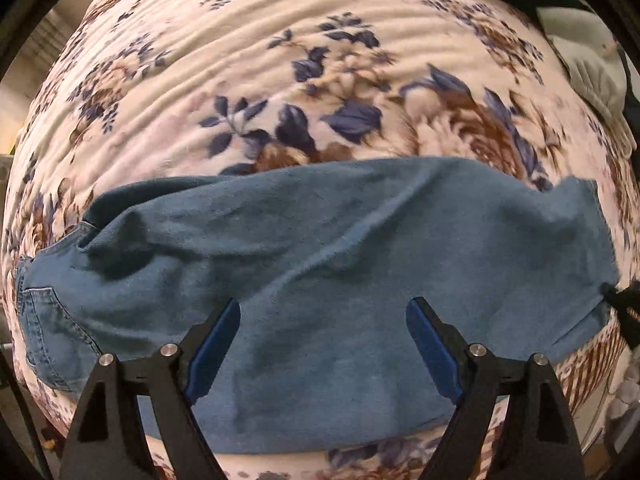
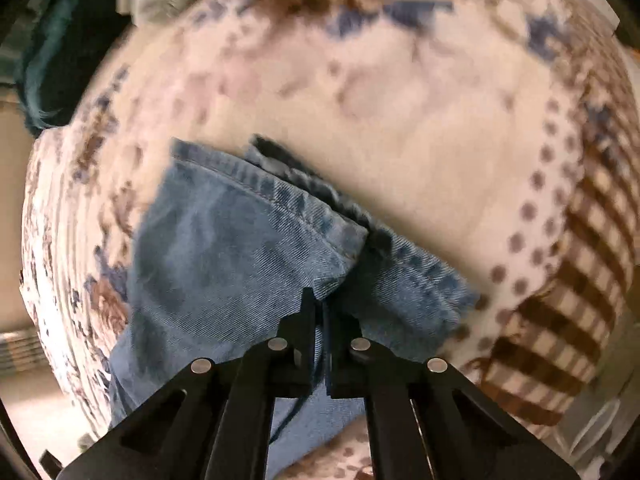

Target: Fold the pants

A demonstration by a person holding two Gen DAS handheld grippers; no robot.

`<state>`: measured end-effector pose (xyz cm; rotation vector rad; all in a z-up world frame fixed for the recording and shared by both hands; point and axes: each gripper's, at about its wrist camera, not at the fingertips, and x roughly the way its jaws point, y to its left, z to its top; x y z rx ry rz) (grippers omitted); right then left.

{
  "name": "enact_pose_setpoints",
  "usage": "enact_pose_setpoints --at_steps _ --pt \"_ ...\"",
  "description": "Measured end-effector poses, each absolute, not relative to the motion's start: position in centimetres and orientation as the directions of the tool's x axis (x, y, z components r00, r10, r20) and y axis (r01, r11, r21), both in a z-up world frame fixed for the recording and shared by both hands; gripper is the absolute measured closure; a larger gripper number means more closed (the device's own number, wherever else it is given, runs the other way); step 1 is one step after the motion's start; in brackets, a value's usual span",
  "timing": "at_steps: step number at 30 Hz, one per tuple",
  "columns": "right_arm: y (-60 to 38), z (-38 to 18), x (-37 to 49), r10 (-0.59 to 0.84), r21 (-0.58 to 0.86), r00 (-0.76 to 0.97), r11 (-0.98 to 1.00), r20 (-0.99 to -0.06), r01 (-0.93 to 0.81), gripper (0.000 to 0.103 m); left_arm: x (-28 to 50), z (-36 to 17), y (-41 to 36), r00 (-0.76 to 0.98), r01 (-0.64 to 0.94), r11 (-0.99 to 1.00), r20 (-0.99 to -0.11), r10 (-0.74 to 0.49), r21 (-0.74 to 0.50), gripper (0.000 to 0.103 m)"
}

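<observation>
Your left gripper points down over the work with its black, blue-padded fingers spread wide and nothing between them; the cloth lies beneath them, untouched. Directly below sits the task item, a pair of blue denim pants, laid flat in a long band running side to side across the left wrist view, with a stitched back pocket at the left end and the leg ends toward the right. At the right edge of that band you can see the black tip of your right gripper meeting the cloth. In the right wrist view your right gripper has its fingers closed together, and they pinch the denim at the stitched hem of the leg ends, where two layers lie one over the other; the picture is blurred there, so the exact hold on each layer cannot be confirmed. The pants rest on a cream bed cover with blue and brown floral print, rippled in long ridges beyond the garment. At the far edge of the bed lies a pale ribbed fabric item, next to a dark teal cloth.
</observation>
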<state>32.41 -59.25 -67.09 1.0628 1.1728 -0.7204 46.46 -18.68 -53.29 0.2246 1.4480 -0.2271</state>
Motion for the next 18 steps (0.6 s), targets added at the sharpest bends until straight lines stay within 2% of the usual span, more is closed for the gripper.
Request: enact_pose_setpoints --at_steps 4,7,11,14,15,17,18 --pt "-59.2 -64.1 29.5 0.032 0.34 0.349 0.322 -0.937 0.884 0.1 45.5 -53.7 -18.5 0.086 0.298 0.954 -0.996 0.0 0.026 0.018" --pt "-59.2 -63.1 27.1 0.032 0.324 0.33 0.307 -0.943 0.895 0.1 45.1 -54.1 -18.2 0.073 0.295 0.955 -0.997 0.01 0.031 0.018" --pt "-59.6 -66.0 26.0 0.051 0.216 0.21 0.29 -0.976 0.932 0.1 45.1 -54.6 -17.0 0.066 0.273 0.961 -0.998 0.018 0.036 0.018" --pt "-59.7 -69.6 26.7 0.157 0.131 0.085 0.316 -0.984 0.94 0.099 45.5 -54.6 -15.3 0.06 0.229 0.973 -0.998 0.011 0.025 0.018" --pt "-59.6 -70.0 27.0 0.184 0.111 0.052 0.327 -0.982 0.939 0.094 45.7 -54.4 -14.6 0.059 0.212 0.977 -0.998 0.006 0.018 0.018" --pt "-59.0 -69.4 27.7 0.215 0.086 0.006 0.366 -0.977 0.926 0.09 46.1 -53.5 -12.6 0.058 0.166 0.986 -0.998 -0.016 -0.006 0.018" --pt "-58.5 -68.7 28.3 0.214 0.078 -0.009 0.398 -0.977 0.914 0.076 46.2 -53.0 -11.6 0.06 0.145 0.989 -0.998 -0.027 -0.018 0.018"
